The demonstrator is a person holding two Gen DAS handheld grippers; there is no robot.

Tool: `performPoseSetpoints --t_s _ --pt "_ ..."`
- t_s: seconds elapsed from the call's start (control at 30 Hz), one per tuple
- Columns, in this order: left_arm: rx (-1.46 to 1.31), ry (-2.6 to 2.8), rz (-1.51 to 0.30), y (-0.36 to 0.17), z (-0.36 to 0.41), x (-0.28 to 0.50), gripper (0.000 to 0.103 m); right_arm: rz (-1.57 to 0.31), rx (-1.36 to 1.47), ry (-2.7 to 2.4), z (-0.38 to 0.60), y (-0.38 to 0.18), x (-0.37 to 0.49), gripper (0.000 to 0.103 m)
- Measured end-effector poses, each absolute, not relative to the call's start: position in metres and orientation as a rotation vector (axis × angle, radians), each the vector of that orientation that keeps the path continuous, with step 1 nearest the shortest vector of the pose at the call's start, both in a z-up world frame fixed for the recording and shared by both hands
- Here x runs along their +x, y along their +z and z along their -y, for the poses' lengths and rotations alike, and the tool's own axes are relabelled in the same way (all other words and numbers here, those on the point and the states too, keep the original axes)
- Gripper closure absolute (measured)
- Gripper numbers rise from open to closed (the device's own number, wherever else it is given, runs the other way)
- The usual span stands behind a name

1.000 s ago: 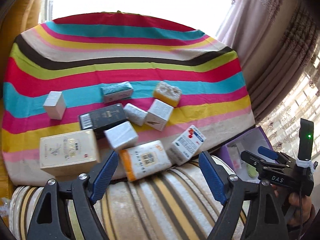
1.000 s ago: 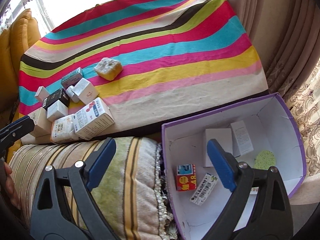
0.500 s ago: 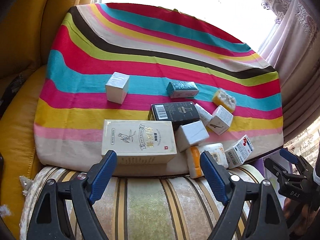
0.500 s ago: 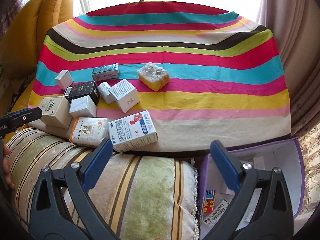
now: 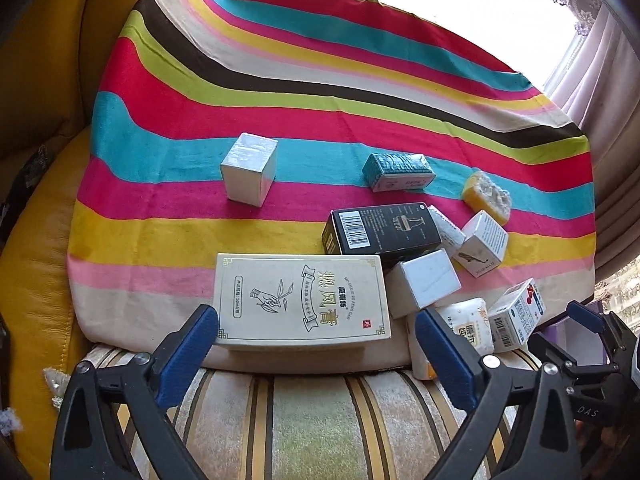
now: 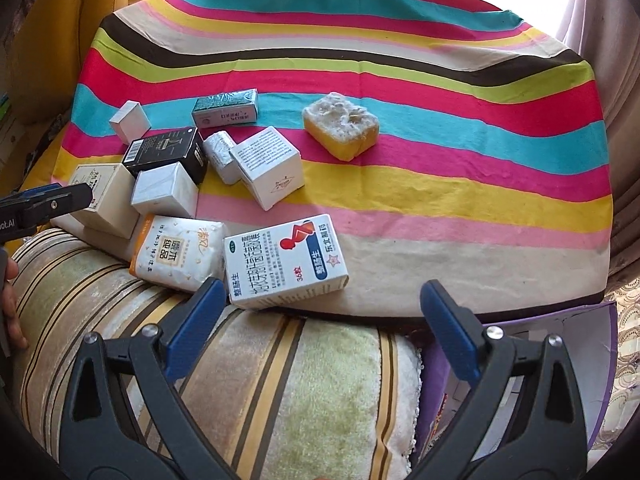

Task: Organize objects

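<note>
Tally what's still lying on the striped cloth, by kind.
Plain white boxes: 2
Printed white boxes: 2
Cream box: 1
Black box: 1
Teal box: 1
Foil-wrapped packet: 1
Tissue pack: 1
Yellow sponge: 1
Total: 10

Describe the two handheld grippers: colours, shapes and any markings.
Both are black plastic clamp-style tools. The left gripper and right gripper each have two angled black arms with triangular cut-outs, silver rivets at the pivots and blue pads on the jaws. From the left wrist view, the right one's body carries white "DAS" lettering; from the right wrist view, the left one shows lettering ending in "ot.AI". No sleeves or cables show.
</note>
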State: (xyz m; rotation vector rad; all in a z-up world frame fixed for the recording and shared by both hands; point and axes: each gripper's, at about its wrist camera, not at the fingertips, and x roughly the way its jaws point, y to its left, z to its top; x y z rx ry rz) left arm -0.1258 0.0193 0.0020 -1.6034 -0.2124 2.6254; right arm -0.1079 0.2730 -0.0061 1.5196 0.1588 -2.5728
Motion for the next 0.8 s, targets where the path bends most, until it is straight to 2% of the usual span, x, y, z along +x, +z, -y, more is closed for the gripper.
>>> performPoseSetpoints --t_s 0.7,0.77,0.8 --pt "-1.695 2.603 0.155 -0.018 -0.020 -0.141 0.002 -0.248 1.511 -2.516 -0.258 -0.019 -0.123 0.004" --pt "-1.683 2.603 0.143 -0.017 -0.021 -0.141 0.003 -0.241 1.533 -2.513 -0.260 -0.023 -0.126 0.007" --pt "-1.675 2.606 0.134 -0.016 -0.022 -0.140 0.003 -0.238 1.540 -2.508 -0.260 -0.024 -0.127 0.013"
